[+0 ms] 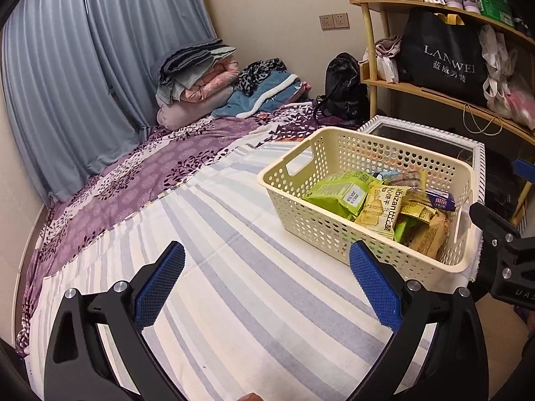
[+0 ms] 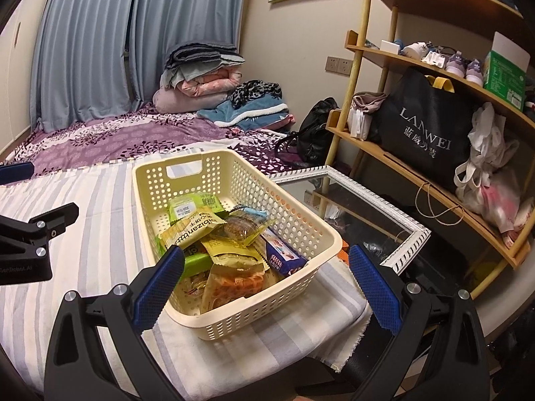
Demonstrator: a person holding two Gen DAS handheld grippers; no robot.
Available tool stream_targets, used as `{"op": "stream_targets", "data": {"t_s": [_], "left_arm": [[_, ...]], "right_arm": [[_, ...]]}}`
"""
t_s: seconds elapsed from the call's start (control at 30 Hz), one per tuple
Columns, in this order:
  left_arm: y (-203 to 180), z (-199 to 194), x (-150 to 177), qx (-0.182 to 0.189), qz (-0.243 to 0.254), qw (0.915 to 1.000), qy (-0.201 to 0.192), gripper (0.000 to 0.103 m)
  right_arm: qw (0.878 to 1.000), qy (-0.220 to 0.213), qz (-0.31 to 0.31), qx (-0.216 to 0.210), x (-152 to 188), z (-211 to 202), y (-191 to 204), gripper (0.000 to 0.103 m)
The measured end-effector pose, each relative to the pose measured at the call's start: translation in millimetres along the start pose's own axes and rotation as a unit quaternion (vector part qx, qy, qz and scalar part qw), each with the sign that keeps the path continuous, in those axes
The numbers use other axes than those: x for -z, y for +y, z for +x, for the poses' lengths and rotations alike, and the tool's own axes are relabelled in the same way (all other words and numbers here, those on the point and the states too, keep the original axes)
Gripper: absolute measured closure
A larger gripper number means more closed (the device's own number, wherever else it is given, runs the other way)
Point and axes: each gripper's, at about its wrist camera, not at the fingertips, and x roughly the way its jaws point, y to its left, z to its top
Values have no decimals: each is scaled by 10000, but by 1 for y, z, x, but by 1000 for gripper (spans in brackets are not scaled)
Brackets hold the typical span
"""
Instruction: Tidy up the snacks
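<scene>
Between my right gripper's [image 2: 265,287] wide-spread fingers sits the cream basket [image 2: 301,224] of snack packets [image 2: 234,257], on a striped cloth [image 1: 234,300]; my left gripper [image 1: 267,284] gapes empty, basket beyond its right finger; ahead, purple bedding [image 1: 167,167], grey curtains [image 1: 67,67], wooden shelves [image 2: 418,173].

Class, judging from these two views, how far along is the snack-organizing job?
Done: snack packets lie piled inside the cream basket on the striped cloth, and no loose snacks show on the cloth. In hand: nothing; the left tongs and right tongs are both open and empty. Left: perhaps only tidying the jumbled pile, if anything.
</scene>
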Motion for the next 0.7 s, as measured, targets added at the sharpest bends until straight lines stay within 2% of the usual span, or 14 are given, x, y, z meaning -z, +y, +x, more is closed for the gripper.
{"op": "stream_targets", "data": {"t_s": [0.2,0.7], "left_arm": [[-1,5,2,-48,49,10000,42,3],[-9,11,4,-133,276,9995,114,3]], "right_arm": [[9999,65,-97,-94,3,4,8,5],[9998,124,-177,-17,7,7,10,5]]}}
